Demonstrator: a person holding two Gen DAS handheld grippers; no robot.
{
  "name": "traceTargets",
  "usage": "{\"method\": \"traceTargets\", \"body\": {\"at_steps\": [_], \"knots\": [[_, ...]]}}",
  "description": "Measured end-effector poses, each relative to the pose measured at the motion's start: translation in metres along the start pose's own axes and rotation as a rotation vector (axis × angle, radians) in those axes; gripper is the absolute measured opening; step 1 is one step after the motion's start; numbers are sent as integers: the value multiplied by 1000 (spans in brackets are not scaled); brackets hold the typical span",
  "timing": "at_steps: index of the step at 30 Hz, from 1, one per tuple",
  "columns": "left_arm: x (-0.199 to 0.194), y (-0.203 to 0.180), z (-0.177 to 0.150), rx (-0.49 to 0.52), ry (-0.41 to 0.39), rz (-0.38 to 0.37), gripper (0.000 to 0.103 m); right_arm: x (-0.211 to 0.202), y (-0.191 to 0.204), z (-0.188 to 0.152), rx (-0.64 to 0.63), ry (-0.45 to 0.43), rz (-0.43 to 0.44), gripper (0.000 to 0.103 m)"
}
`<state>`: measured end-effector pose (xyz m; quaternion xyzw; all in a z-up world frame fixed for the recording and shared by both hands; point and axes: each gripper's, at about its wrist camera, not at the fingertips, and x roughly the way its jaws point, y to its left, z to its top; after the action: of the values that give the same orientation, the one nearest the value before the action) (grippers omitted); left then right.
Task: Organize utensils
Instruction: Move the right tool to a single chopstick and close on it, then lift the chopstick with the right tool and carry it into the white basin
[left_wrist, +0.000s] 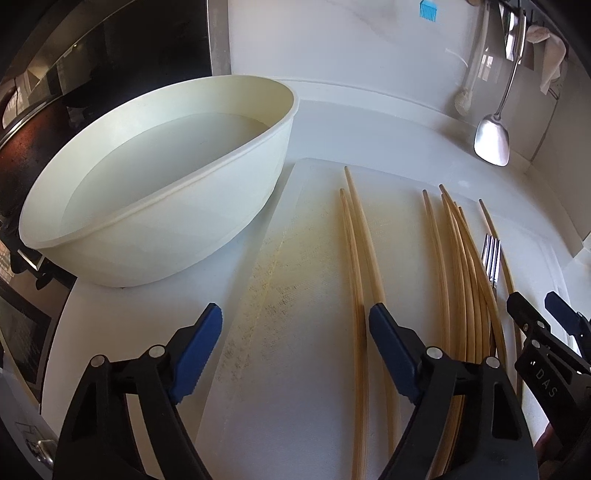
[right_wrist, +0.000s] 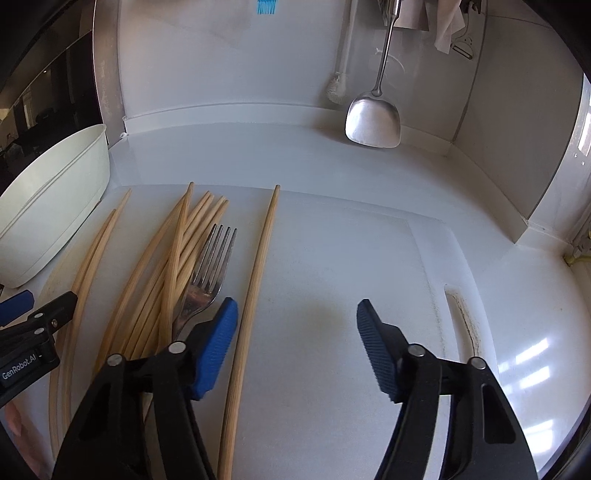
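Several bamboo chopsticks lie lengthwise on a white cutting board (left_wrist: 295, 240) (right_wrist: 332, 258). A pair of chopsticks (left_wrist: 354, 240) lies to the left, a crossed bundle (right_wrist: 177, 258) in the middle, and a single chopstick (right_wrist: 264, 251) to the right. A metal fork (right_wrist: 210, 266) rests on the bundle, tines pointing away. My left gripper (left_wrist: 295, 314) hovers open over the board, its right finger above the pair. My right gripper (right_wrist: 297, 310) is open, with the single chopstick between its fingers, just beside the left pad and not pinched.
A cream oval basin (left_wrist: 147, 206) holding water stands left of the board, touching its edge. A steel spatula (right_wrist: 373, 122) and a white brush (right_wrist: 336, 88) hang against the back wall. A dark appliance stands far left. The counter edge and a wall corner are at right.
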<state>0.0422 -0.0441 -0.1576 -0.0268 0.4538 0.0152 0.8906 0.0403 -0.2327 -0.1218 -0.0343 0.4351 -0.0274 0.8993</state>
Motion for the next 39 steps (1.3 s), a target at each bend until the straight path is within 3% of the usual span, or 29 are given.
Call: {"method": "traceTargets", "body": {"at_steps": [6,11,18,22,39], "knots": [[-2,-3,-1,12,-14,14,66,-2,4,-2,-6,1,42,47],[-5,-12,-2,54,-28,-9,39,-3,11,-3,-27,-11,58,31],[-7,-25,-5,108,-45,-42,9,-4,14,-3,-34,-12,80,23],[-7,-24,-5,109,-45,-54,9,-6,17,-5,-57,-21,92,8],[-15,-7,-3,26,-24,-158,7,-16,-4,-8,59,-23,158,6]]}}
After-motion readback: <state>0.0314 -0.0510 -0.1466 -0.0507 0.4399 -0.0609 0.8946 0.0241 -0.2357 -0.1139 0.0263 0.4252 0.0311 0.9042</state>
